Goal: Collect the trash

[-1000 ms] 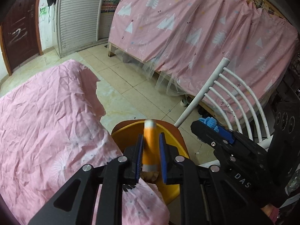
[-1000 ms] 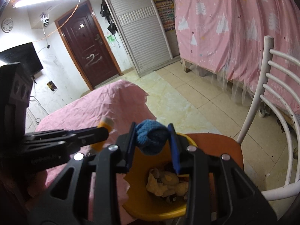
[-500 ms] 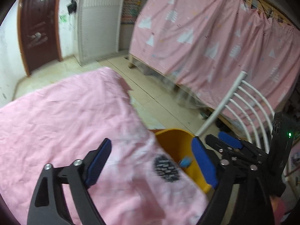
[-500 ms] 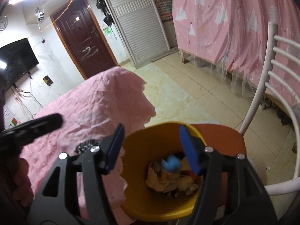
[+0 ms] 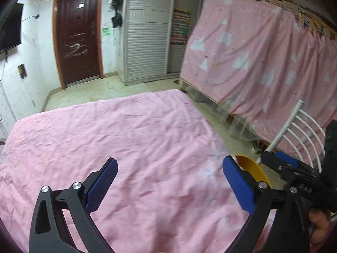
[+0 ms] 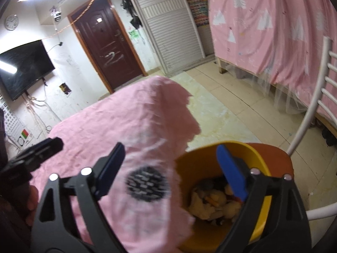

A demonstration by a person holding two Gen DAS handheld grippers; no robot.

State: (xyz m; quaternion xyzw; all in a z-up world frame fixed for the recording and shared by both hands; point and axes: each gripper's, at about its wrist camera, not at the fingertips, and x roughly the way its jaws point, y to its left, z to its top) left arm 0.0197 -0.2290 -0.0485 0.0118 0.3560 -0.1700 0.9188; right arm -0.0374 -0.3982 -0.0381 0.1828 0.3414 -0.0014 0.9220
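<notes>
Trash (image 6: 212, 205), crumpled yellowish scraps with darker bits, lies in the yellow bin (image 6: 260, 225), which stands on an orange chair seat (image 6: 273, 156) beside the pink-covered desk (image 5: 137, 139). Right hand-held gripper (image 6: 171, 169): jaws spread wide, empty, one blue pad above the bin. Left hand-held gripper (image 5: 168, 183): jaws wide apart, empty, above the pink cloth.

Both tools emptied and drawn back over the tabletop

The left tool (image 5: 168, 181), which clamped an orange tube a second ago, now gapes over the pink cloth (image 5: 130, 135); the right tool (image 6: 170, 168) has dropped its blue wad into the yellow bin (image 6: 259, 208) and stands spread.
</notes>
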